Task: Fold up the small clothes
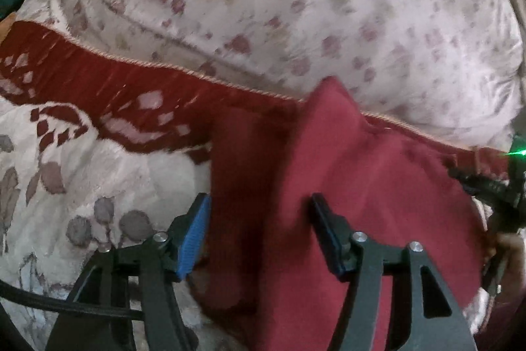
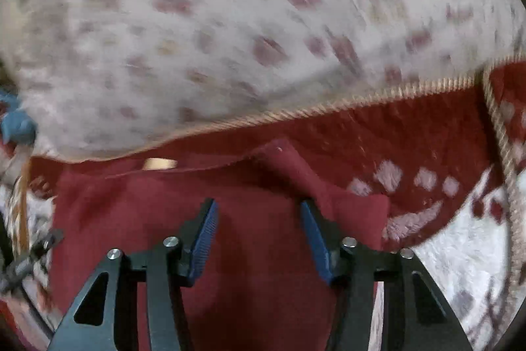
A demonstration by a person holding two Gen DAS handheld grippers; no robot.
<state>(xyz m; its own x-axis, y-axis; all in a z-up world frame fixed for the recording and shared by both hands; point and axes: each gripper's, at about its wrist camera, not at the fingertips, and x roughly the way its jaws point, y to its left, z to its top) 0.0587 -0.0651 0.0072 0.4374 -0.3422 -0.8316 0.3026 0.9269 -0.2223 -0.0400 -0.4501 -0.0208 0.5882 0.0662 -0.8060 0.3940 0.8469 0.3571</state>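
A small dark red garment (image 1: 361, 186) lies on a patterned blanket, with a fold ridge running down its left part. My left gripper (image 1: 261, 203) is open, its jaws wide apart over the garment's left edge, with cloth lying between them. In the right wrist view the same red garment (image 2: 256, 239) fills the lower middle, with a raised flap at its upper right. My right gripper (image 2: 259, 209) is open over it, jaws apart. The right gripper's edge shows at the far right of the left wrist view (image 1: 506, 186).
A white pillow with small pink flowers (image 1: 296, 5) lies behind the garment and also fills the top of the right wrist view (image 2: 230, 22). The blanket (image 1: 82, 170) is white with a dark red border (image 2: 427, 134) and corded trim.
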